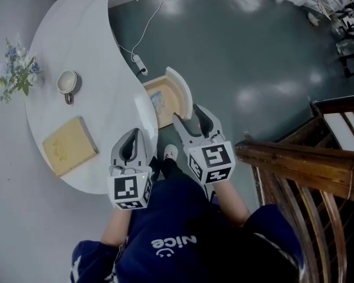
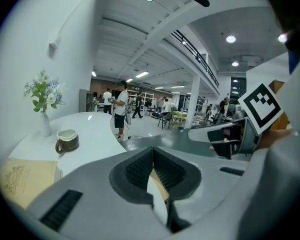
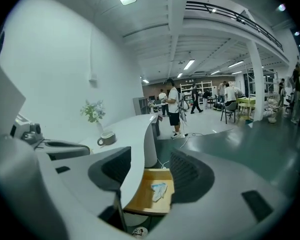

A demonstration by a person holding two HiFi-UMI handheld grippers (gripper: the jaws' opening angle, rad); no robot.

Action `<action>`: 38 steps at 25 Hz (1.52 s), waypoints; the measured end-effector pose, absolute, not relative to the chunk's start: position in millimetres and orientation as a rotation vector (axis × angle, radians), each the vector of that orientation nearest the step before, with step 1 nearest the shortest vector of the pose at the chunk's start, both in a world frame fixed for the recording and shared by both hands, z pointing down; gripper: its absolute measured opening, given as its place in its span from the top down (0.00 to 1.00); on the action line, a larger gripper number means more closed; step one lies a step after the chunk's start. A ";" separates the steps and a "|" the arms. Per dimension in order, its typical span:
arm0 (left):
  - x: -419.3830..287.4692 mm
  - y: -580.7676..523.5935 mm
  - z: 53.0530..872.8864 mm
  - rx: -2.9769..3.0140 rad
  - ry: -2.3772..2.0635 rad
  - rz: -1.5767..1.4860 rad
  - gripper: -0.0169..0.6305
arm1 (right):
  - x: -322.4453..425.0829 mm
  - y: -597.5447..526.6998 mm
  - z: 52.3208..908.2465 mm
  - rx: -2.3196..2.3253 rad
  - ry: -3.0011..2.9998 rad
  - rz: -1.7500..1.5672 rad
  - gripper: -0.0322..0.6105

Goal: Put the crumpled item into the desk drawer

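The crumpled pale item [image 1: 157,101] [image 3: 159,191] lies inside the open wooden drawer [image 1: 180,93] [image 3: 140,196], which is pulled out from under the white curved desk [image 1: 88,46]. My right gripper [image 1: 190,115] [image 3: 151,156] hangs open and empty above the drawer's near end, and the drawer shows between its jaws. My left gripper [image 1: 131,135] [image 2: 152,151] hovers over the desk's near edge to the left of the drawer. Its pads meet at the tips and hold nothing.
On the desk stand a mug [image 1: 66,82], a tan book [image 1: 69,145] and a vase of flowers [image 1: 17,69]. A power strip with its cable [image 1: 140,63] lies on the dark floor. Wooden furniture [image 1: 307,164] is close on the right. People stand far off in the hall.
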State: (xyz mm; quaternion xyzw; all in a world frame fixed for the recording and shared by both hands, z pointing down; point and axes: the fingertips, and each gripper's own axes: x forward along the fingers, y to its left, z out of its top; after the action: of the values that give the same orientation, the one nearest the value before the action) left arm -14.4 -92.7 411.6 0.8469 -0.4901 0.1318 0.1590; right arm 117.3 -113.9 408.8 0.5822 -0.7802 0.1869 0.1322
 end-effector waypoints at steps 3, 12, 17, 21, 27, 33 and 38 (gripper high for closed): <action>-12.2 -92.6 401.6 2.457 -1.396 0.351 0.97 | 113.0 -105.7 396.5 1.698 -2.284 0.527 0.57; -14.7 -93.7 383.2 2.479 -1.413 0.290 0.97 | 103.8 -91.3 385.7 1.688 -2.328 0.514 0.64; -14.9 -93.8 379.3 2.484 -1.415 0.279 0.97 | 107.0 -92.3 383.9 1.746 -2.309 0.506 0.81; -15.1 -93.2 380.8 2.467 -1.414 0.272 0.97 | 109.8 -95.2 381.4 1.766 -2.320 0.533 0.91; -17.0 -95.4 378.3 2.473 -1.420 0.265 0.97 | 112.2 -98.3 377.1 1.807 -2.341 0.514 0.94; -15.4 -96.6 373.4 2.478 -1.430 0.253 0.97 | 108.0 -98.7 376.7 1.780 -2.339 0.469 0.94; -18.5 -97.7 371.5 2.484 -1.443 0.242 0.97 | 103.3 -100.6 374.9 1.770 -2.346 0.445 0.94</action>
State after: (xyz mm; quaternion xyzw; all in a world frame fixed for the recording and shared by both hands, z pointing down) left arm -18.5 -97.7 371.5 0.8543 -0.4965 0.0832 0.1291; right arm 103.3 -100.6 374.9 0.5933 -0.7865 0.1490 0.0845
